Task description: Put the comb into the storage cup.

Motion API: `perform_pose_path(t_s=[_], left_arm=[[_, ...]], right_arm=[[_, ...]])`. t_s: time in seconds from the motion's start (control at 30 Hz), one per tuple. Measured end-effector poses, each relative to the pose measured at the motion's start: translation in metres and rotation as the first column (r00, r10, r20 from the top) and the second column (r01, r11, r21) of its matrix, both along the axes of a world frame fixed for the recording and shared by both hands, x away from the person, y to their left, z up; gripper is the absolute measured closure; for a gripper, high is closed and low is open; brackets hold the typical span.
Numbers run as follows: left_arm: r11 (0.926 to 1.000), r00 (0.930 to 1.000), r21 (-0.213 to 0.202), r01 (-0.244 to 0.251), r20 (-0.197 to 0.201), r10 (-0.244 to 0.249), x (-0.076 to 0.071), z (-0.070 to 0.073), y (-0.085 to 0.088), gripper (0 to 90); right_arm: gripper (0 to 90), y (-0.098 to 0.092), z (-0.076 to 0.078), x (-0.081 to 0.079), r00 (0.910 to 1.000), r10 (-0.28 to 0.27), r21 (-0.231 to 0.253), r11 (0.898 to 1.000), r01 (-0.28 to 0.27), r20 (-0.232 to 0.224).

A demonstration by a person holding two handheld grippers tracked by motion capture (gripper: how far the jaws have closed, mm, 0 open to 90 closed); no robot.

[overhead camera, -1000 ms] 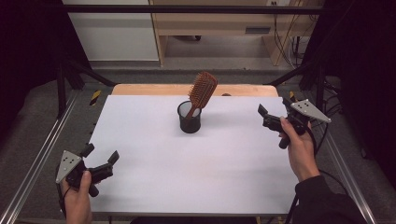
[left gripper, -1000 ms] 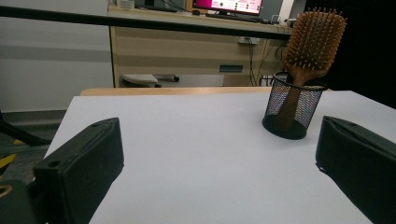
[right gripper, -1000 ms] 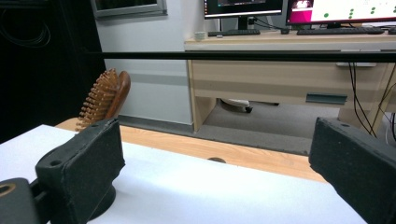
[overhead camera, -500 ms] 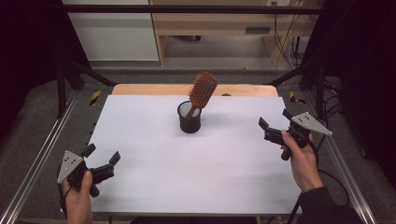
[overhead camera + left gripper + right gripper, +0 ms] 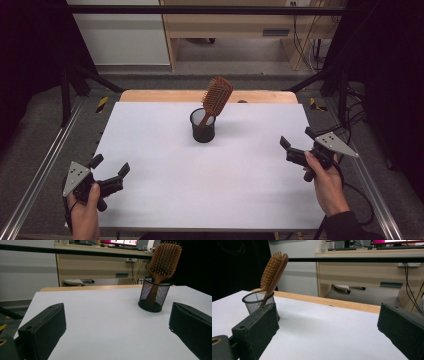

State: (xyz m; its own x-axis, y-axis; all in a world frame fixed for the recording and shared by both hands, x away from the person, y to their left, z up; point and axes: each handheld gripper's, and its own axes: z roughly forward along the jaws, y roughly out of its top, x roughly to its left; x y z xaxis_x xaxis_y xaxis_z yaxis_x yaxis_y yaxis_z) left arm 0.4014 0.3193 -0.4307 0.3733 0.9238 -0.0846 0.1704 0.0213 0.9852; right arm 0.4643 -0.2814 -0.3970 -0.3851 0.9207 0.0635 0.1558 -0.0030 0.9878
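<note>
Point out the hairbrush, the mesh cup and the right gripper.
hairbrush (image 5: 217, 95): high view, on the bristled head.
mesh cup (image 5: 203, 132): high view, on its front wall.
right gripper (image 5: 296, 140): high view, midway between its open fingertips.

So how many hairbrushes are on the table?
1. The wooden hairbrush stands handle-down, leaning, in the black mesh cup near the far middle of the white table. The mesh shows nothing else inside the cup.
</note>
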Motion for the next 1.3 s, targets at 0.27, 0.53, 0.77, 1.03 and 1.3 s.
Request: perform_pose_path(t_s=[0.27, 0.53, 0.77, 1.03, 1.3], left_arm=[[1.0000, 1.0000, 0.005, 0.003, -0.002, -0.003, 0.000, -0.001, -0.001, 1.3], [0.9999, 1.0000, 0.010, 0.008, 0.001, -0.008, 0.000, -0.001, -0.001, 1.3], [0.9999, 0.9999, 0.013, 0.010, 0.001, -0.010, 0.000, -0.001, -0.002, 1.3], [0.9997, 0.9999, 0.019, 0.016, 0.003, -0.016, 0.000, -0.001, -0.003, 1.3], [0.9997, 0.9998, 0.019, 0.018, 0.002, -0.018, 0.000, -0.001, -0.003, 1.4]], right_arm=[[3.7, -0.005, -0.012, -0.006, 0.9999, -0.008, -0.011, 1.000, 0.008, -0.008], [3.8, -0.010, -0.019, -0.011, 0.9998, -0.019, -0.022, 1.000, 0.019, -0.007], [3.7, -0.012, -0.026, -0.014, 0.9996, -0.020, -0.035, 0.999, 0.019, -0.019], [3.2, -0.014, -0.031, -0.018, 0.9994, -0.020, -0.042, 0.999, 0.019, -0.028], [3.0, -0.013, -0.036, -0.021, 0.9991, -0.012, -0.037, 0.999, 0.011, -0.040]])
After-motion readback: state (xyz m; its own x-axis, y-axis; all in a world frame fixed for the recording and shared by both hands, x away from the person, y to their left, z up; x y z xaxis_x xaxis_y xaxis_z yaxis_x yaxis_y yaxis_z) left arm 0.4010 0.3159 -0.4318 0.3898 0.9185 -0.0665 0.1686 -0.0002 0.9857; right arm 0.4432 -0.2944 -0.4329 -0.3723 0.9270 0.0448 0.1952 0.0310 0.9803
